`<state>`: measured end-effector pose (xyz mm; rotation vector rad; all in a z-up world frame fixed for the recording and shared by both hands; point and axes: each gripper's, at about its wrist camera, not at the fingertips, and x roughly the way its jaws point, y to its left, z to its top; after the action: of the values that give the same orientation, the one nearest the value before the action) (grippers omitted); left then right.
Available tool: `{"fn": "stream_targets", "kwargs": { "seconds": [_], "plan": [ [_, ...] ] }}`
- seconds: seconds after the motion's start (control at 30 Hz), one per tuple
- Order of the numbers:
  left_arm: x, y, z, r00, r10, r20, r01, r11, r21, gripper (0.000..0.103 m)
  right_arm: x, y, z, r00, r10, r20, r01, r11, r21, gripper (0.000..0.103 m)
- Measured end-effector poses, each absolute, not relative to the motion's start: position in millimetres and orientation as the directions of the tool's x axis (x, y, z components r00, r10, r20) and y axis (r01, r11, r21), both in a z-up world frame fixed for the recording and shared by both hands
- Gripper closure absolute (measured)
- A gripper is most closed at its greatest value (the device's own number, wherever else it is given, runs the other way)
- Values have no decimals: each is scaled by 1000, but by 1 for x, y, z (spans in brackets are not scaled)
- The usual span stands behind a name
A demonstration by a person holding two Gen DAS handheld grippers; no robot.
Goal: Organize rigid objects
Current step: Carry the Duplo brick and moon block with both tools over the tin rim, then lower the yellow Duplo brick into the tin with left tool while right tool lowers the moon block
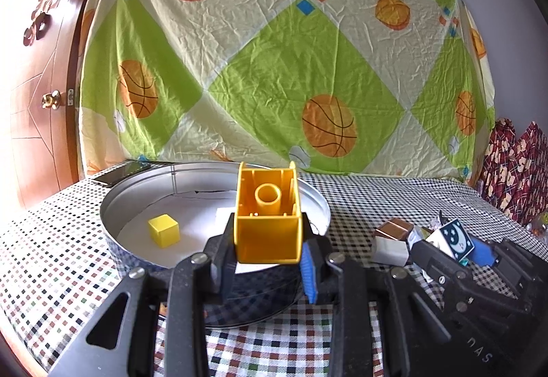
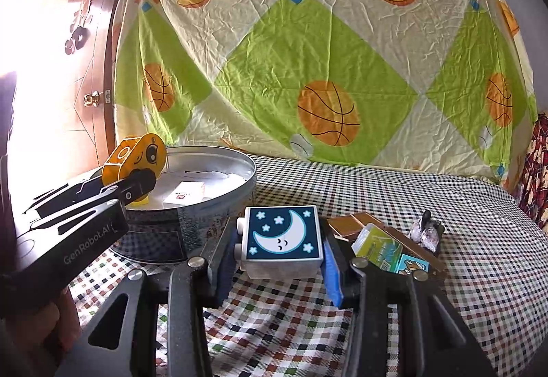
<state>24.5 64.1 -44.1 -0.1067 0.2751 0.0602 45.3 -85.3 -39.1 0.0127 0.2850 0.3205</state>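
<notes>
— Left gripper clamped on the yellow block, hollow side facing back, held over the near edge of the round tin. Could slip if the pads loosen early: smooth plastic, thin walls, only the lower part pinched.

— Could also bounce off the tin's rim and roll onto the cloth. Already inside: a small yellow cube toward the tin's left side, plus a white box nearer its middle.

— Right gripper closed on the moon block, low over the bed, just right of the tin. Risk there: both tools crowding the same rim, knocking together.

— Also the pile of small boxes and cards close on the right, near the bed's front; easy to nudge when lifting away.

— Surface: soft bed under a checked cloth, so nothing sits quite level. Phone lying at the back left corner, behind the tin.

— Room: patterned sheet with basketballs hung behind, wooden door at left, strong glare beside it.
</notes>
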Motion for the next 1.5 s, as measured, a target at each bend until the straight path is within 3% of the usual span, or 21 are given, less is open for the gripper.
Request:
{"fn": "stream_targets", "kwargs": {
  "seconds": [1.5],
  "plan": [
    [18,116,-44,952,134,-276,-175,976,-129,73,51,-27,-30,857,416,-304,-426,904,36,57]
  ]
}}
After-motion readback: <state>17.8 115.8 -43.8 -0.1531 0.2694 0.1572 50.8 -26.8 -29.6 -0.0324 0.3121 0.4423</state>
